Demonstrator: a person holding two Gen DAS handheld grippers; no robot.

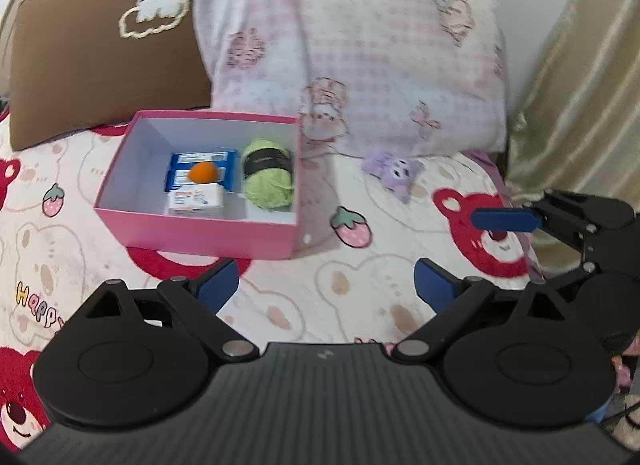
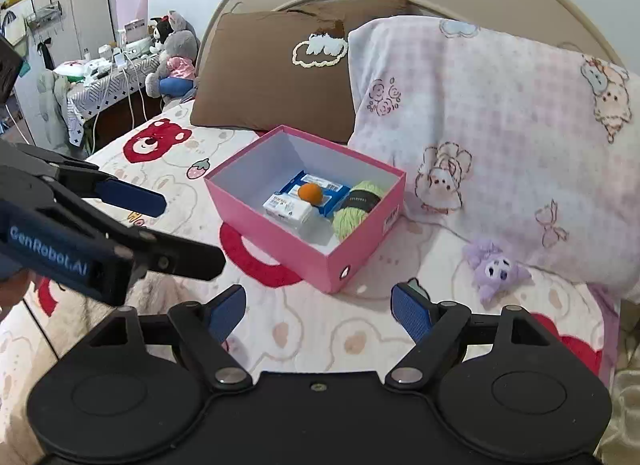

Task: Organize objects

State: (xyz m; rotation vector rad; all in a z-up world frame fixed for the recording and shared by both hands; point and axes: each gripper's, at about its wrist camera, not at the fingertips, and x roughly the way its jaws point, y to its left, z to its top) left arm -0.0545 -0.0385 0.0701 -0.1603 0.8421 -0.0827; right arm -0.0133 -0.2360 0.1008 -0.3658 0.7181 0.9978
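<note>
Four things lie inside the open pink box (image 1: 192,231) on the bed: a blue packet (image 1: 224,159) flat on the floor of the box, an orange ball (image 1: 203,173) resting on top of that packet, a small white tissue pack (image 1: 195,204) just in front of them toward the near wall, and a ball of light green yarn (image 1: 267,173) with a black label band against the right-hand wall. The box stands on a bedspread (image 1: 280,305) printed with red bears and strawberries, just in front of a brown pillow (image 1: 100,77) and a pink checked pillow (image 1: 360,65). A small purple plush toy (image 1: 394,173) lies on the bedspread to the right of the box, apart from it, close under the edge of the pink pillow. The left gripper (image 1: 326,285) hangs above the bedspread on the near side of the box, its blue pads spread wide with nothing between them. The right gripper (image 2: 318,307) is likewise spread wide and empty, pointed down toward the box's near corner, with the plush toy off to its right. Neither gripper touches any object.
</note>
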